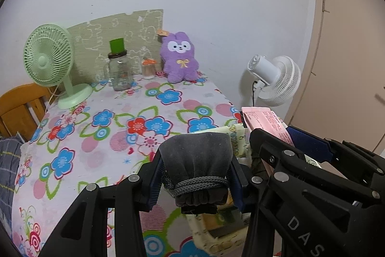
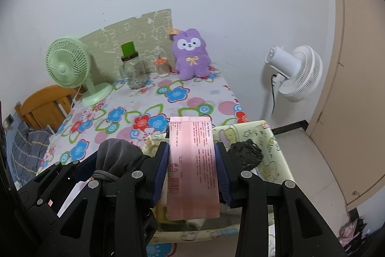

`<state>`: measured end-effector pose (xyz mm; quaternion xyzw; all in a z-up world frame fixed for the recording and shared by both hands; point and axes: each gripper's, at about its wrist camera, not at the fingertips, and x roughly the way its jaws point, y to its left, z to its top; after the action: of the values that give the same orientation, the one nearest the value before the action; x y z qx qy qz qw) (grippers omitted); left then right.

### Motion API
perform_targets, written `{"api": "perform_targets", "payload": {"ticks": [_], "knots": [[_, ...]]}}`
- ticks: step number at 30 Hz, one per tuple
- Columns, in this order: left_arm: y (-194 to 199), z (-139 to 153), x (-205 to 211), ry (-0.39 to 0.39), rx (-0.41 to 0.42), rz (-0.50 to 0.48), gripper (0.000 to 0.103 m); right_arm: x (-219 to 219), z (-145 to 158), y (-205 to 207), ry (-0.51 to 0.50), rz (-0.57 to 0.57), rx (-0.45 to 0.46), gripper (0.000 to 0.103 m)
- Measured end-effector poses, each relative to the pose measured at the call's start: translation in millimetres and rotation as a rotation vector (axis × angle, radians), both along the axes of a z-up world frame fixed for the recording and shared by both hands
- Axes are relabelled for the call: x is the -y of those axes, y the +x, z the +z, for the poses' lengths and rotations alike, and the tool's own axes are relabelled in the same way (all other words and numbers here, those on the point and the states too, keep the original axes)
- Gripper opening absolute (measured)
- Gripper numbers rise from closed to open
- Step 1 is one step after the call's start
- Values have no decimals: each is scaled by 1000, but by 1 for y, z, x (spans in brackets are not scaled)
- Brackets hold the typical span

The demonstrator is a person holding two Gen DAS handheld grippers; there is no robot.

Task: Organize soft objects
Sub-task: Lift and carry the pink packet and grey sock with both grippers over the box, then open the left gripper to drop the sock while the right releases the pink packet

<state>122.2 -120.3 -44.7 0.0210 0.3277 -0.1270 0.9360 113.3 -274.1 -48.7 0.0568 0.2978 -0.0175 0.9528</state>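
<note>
We are clamping the grey drawstring pouch (image 1: 196, 160) in the left tongs (image 1: 196, 175) at its cord-tied neck; it looks soft and light, so that bunched neck is the firm spot. The right tongs (image 2: 192, 165) are pinching a pink packet (image 2: 192, 160) by its long edges over the fabric bin (image 2: 267, 136) just beyond them; it looks thin, light and likely slippery.

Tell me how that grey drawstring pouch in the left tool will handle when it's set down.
The grey pouch looks like soft cloth bulging between the left tool, so it will likely slump rather than stand. Its cord-tied neck suggests the contents stay in. It probably won't roll or break.
</note>
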Motion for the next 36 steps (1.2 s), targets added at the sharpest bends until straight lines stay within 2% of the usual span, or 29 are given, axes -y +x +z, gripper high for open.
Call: {"api": "perform_targets", "payload": {"ticks": [20,24,29,36], "knots": [[21,-28,54,21,-67,-104,50,55,-26,11,47,-76,-61,42],[25,-33,60,34,-79,-108,54,61,-32,14,56,-83,-74,42],[29,-38,62,41,-98,-111,55,64,-37,18,70,-80,-86,42],[32,-41,59,63,-120,-102,77,60,-41,24,76,-61,-94,42]]}}
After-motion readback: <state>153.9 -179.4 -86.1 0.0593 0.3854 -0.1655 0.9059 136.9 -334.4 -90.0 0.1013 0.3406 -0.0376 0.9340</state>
